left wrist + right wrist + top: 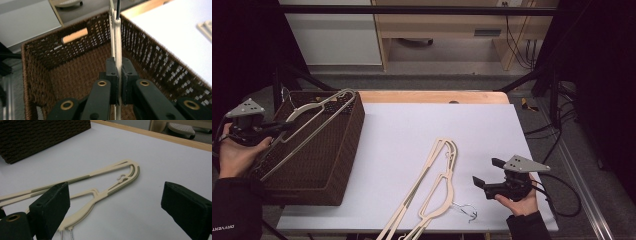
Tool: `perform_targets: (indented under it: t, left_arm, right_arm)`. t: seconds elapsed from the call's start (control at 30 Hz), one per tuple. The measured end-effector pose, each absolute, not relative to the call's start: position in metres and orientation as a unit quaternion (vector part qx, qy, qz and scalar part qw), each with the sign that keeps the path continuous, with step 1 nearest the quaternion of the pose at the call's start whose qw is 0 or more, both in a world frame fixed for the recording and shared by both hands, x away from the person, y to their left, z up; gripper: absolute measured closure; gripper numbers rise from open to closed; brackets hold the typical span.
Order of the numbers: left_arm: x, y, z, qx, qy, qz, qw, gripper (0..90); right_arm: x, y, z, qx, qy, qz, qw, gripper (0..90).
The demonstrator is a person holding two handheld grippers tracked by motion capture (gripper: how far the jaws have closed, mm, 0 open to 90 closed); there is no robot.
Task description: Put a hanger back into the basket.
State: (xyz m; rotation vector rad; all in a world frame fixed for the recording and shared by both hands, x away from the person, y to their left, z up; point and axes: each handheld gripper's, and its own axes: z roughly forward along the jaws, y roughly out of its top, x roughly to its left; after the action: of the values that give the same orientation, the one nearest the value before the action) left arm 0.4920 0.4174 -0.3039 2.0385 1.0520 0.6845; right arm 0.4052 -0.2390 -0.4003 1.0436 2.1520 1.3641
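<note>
My left gripper (119, 75) clamps a cream hanger (314, 117) edge-on over the wicker basket (343, 165) — its far end runs out of frame in the left gripper view. My right gripper (487, 172) stands open, empty; a second hanger (100, 185) lies just ahead, its lower end cut off in the high view.

Table hanger (432, 185) runs off the bottom edge.
</note>
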Motion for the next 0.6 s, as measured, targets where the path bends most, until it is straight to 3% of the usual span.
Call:
perform_targets:
  t: [0.23, 0.6]
  left_arm:
    - [0.498, 0.414, -0.332, 0.800, 0.416, 0.252, 0.352, 86.3]
    - [0.509, 0.423, -0.368, 0.772, 0.500, 0.231, 0.317, 83.4]
  right_arm:
    - [0.405, -0.239, -0.400, 0.374, 0.767, 0.485, 0.191, 8.7]
    - [0.406, -0.236, -0.403, 0.372, 0.770, 0.483, 0.187, 8.8]
